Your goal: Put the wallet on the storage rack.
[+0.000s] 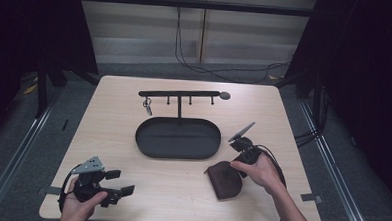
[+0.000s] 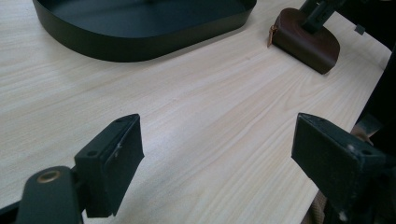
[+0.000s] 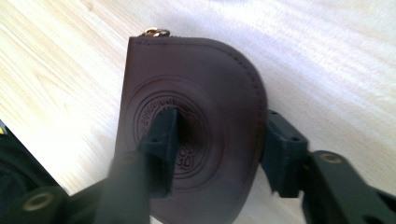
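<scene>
Brown leather pouch (image 1: 224,179) lies flat on the table (image 1: 113,132), near the front right, just in front of the black oval tray (image 1: 178,138) and apart from it. Right gripper (image 3: 217,140) is set over the pouch: one jaw rests on the embossed round stamp in the middle of the leather, the other stands at the curved edge. Jaws part-way apart — whether they are pinching the leather cannot be told, since the lower end of the pouch is cut off at the frame's bottom edge and the near jaw is blurred. The stamp's lettering is too soft to read. A brass zip pull (image 3: 156,31) shows at the pouch's straight end.

In the high view the right hand (image 1: 259,171) covers much of the right gripper; its jaw tips are hidden against the dark pouch.

Left gripper (image 2: 217,158) hovers over bare wood at the front left corner, jaws spread wide, nothing between them. Its right jaw is cut by the frame edge.

Behind the tray stands a black T-shaped rack (image 1: 179,96) with pegs; a small item (image 1: 147,106) hangs from the left peg — too small to identify.

Surface: pale wood-grain tabletop. Room: grey floor, black cables (image 1: 220,71) trailing at the back, dark curtains either side, light panelled wall behind.
</scene>
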### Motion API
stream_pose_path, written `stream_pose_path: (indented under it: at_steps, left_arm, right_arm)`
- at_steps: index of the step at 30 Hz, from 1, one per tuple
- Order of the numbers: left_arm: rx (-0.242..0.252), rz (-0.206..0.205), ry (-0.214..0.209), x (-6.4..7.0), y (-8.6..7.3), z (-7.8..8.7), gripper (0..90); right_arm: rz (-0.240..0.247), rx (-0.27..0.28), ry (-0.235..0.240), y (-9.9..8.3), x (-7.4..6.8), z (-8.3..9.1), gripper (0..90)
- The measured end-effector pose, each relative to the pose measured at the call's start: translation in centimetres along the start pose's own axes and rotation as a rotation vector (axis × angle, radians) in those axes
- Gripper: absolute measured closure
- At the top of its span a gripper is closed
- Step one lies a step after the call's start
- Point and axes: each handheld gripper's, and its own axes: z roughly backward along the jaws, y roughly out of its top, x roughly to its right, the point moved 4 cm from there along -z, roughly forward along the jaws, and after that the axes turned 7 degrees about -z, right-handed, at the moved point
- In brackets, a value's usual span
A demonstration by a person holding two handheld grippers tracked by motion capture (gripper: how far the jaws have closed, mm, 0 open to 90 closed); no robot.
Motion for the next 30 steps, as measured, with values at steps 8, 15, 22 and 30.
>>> stream_pose_path:
  at_steps: [8, 15, 22, 30]
  left_arm:
    - [0.002, 0.002, 0.005, -0.1, 0.0, 0.1, 16.8]
    - [0.001, 0.001, 0.005, 0.0, 0.0, 0.1, 16.8]
    - [-0.007, -0.009, 0.018, -0.1, 0.2, -0.2, 16.9]
    - [-0.003, -0.003, 0.015, -0.2, 0.1, -0.1, 16.9]
  right_arm:
    - [-0.004, 0.019, -0.002, 0.0, 0.0, 0.5, 62.2]
    - [0.017, 0.026, -0.016, 0.1, -0.6, 1.1, 66.2]
    - [0.027, 0.033, -0.017, 0.1, -1.1, 1.7, 70.7]
    - [0.034, 0.048, -0.011, -0.1, -1.1, 2.2, 73.6]
